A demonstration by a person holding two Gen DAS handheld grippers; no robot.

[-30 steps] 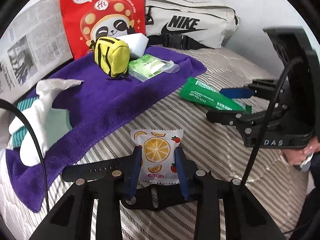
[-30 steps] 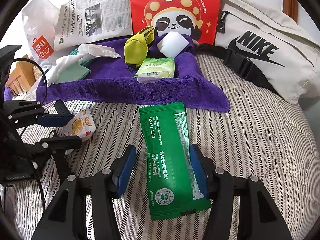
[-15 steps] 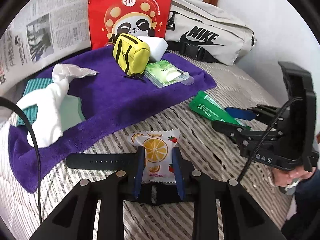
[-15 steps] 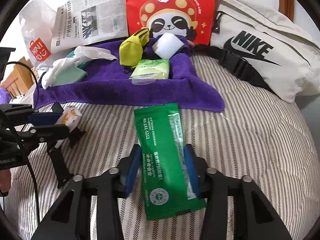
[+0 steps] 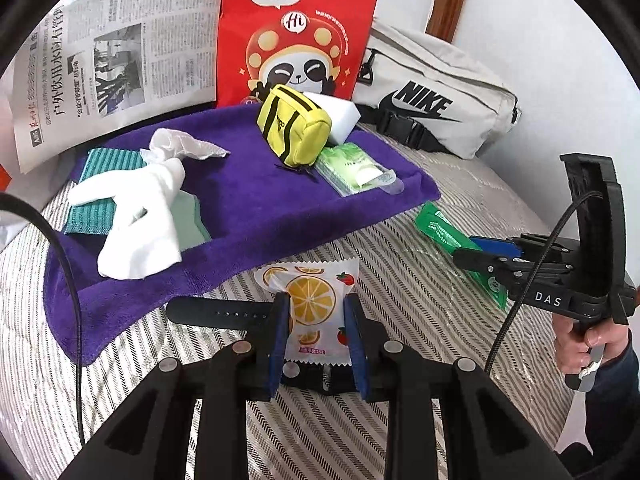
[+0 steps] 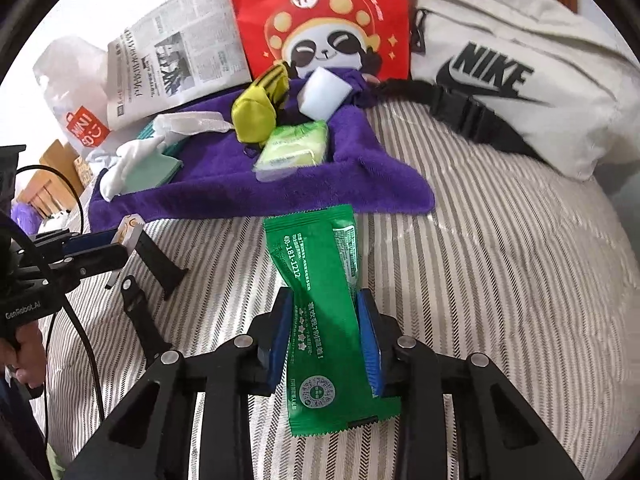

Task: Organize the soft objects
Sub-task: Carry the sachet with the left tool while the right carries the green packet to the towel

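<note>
My left gripper (image 5: 316, 320) is shut on a white packet printed with orange slices (image 5: 310, 300) and holds it above the striped bedcover. My right gripper (image 6: 325, 320) is shut on a long green packet (image 6: 320, 304), lifted off the bed. A purple towel (image 5: 248, 204) lies beyond, holding a yellow pouch (image 5: 294, 126), a pale green wipes pack (image 5: 352, 168), a white sponge (image 5: 340, 110), a white cloth (image 5: 140, 208) and a teal cloth (image 5: 100, 184). The right gripper also shows in the left wrist view (image 5: 472, 256), and the left gripper in the right wrist view (image 6: 116, 248).
A black watch strap (image 5: 216, 314) lies on the bed under my left gripper; it shows in two pieces in the right wrist view (image 6: 160, 264). A red panda bag (image 5: 296, 32), a newspaper (image 5: 116, 60) and a beige Nike bag (image 5: 436, 96) stand behind the towel.
Both grippers have closed on their packets and lifted them. The green packet now bends between the right jaws. Both views have shifted closer to the purple towel.
</note>
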